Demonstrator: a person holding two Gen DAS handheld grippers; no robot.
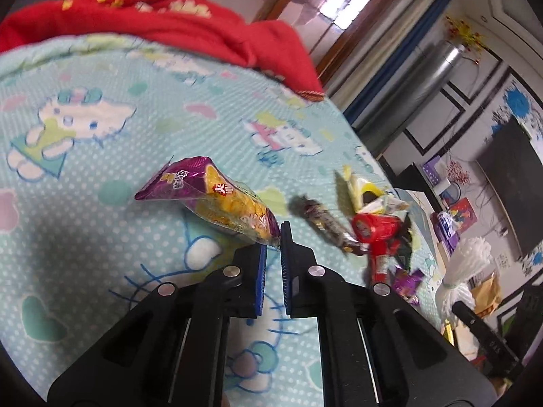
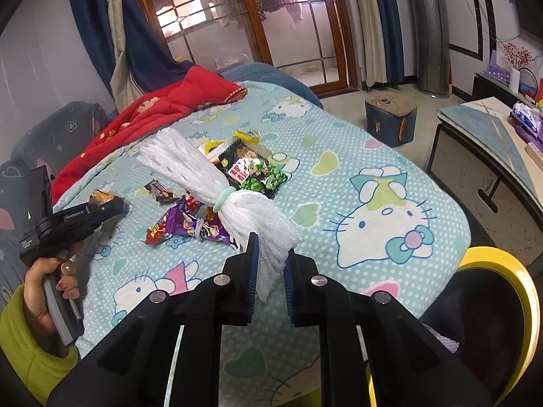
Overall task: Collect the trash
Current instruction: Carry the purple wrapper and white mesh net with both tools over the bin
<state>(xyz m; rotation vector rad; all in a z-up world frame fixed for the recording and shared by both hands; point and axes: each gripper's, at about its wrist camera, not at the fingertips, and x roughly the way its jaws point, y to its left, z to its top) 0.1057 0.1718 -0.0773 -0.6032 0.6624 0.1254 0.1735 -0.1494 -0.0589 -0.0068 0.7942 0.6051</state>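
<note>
Our left gripper (image 1: 273, 237), closed tight, pinches the corner of a purple-and-yellow snack bag (image 1: 217, 200) lifted off the cartoon-cat bedspread (image 2: 373, 176). More wrappers (image 2: 190, 224) lie mid-bed. Our right gripper (image 2: 269, 264) clamps a white foam net bundle (image 2: 217, 183) above the bed, beside a yellow-rimmed bin (image 2: 522, 285).

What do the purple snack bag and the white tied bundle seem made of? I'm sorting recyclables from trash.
The purple snack bag looks like thin glossy plastic film: it glints, creases sharply, and has a see-through window showing yellow pieces. The white tied bundle looks like soft foam netting, probably polyethylene: matte, translucent, ribbed mesh strands, cinched by a pale green band.
</note>
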